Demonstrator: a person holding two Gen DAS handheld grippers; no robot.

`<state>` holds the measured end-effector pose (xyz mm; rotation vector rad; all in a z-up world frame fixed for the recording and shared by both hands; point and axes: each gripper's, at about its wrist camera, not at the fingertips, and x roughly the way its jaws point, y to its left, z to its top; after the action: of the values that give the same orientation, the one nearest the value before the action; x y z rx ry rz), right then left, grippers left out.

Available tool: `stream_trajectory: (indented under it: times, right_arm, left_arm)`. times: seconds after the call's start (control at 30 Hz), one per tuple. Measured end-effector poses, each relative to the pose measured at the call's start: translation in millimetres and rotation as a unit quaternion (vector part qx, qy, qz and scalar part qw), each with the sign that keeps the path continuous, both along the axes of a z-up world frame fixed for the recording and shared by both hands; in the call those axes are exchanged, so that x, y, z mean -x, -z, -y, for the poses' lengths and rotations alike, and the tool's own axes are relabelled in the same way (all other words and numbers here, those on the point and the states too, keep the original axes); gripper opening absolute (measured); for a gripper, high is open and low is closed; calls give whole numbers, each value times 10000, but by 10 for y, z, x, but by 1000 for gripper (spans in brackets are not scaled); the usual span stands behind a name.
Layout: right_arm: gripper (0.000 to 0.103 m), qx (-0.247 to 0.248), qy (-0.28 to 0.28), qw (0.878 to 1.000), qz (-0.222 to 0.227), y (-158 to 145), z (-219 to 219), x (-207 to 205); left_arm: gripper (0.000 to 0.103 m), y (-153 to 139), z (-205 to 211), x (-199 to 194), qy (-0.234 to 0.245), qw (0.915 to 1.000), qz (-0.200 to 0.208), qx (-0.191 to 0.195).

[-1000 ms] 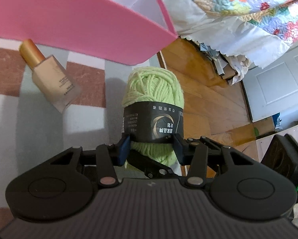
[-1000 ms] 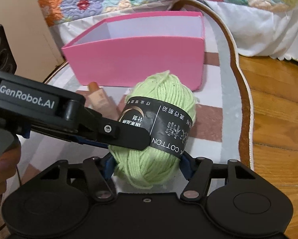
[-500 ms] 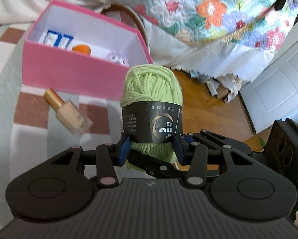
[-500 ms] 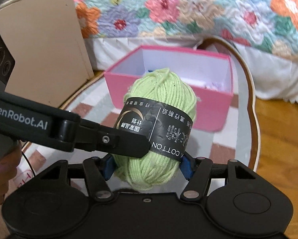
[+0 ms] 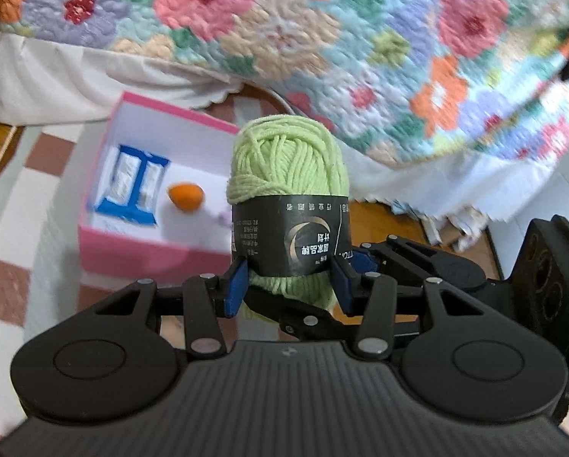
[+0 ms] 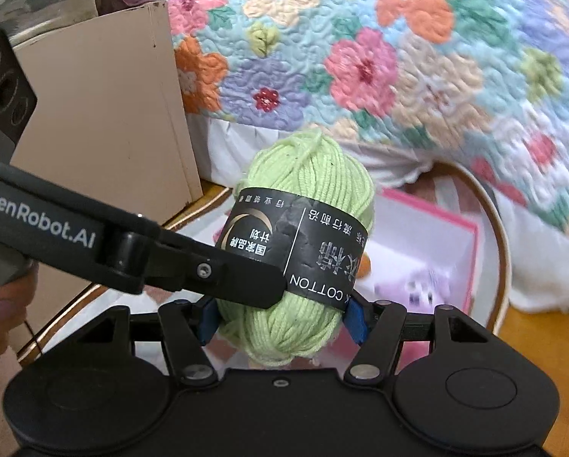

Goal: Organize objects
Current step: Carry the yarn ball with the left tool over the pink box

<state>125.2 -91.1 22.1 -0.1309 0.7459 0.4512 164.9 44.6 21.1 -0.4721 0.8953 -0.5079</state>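
A light green yarn ball (image 5: 288, 167) with a black paper band is held in the air by both grippers at once. My left gripper (image 5: 288, 287) is shut on its lower end, blue pads pressing each side. In the right wrist view my right gripper (image 6: 280, 320) is shut on the same yarn ball (image 6: 307, 186), and the left gripper's black finger (image 6: 216, 274) crosses in from the left against the band. Below and beyond stands the open pink box (image 5: 151, 259), holding a blue-and-white packet (image 5: 132, 182) and an orange item (image 5: 185, 196). The pink box (image 6: 471, 251) also holds a blurred lavender item (image 6: 425, 285).
A bed with a floral quilt (image 5: 360, 38) and white skirt fills the background right behind the box. A beige board (image 6: 105, 114) leans at the left. The box sits on a checked rug (image 5: 6, 228) with wooden floor (image 6: 543, 346) to the right.
Both grippers rose together with the yarn ball. The pink box dropped lower in view and its inside now shows. The foundation bottle on the rug left the view.
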Motion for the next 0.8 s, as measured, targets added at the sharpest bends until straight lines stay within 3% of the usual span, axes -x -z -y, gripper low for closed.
stream_trajectory:
  times: [0.23,0.37,0.6,0.8]
  right_arm:
    - [68,132,-662,9974,-249,55,-24,-808]
    - [68,159,-933,9940,-555,206,18,-1198]
    - [68,-152,-882,9875,-1300,678,73,-1549]
    - [71,25,-864,9818,-1692,961,88,-1675]
  left_arm:
    - [47,227,-99,-584,-589,9972,-382,258]
    - [47,420,-56,-813,-825,9944,-633,180]
    - [47,807,-5,-1041,-887,9888,-1193,-91]
    - [46,966,2,-1055,-981,9869,-1229,-351]
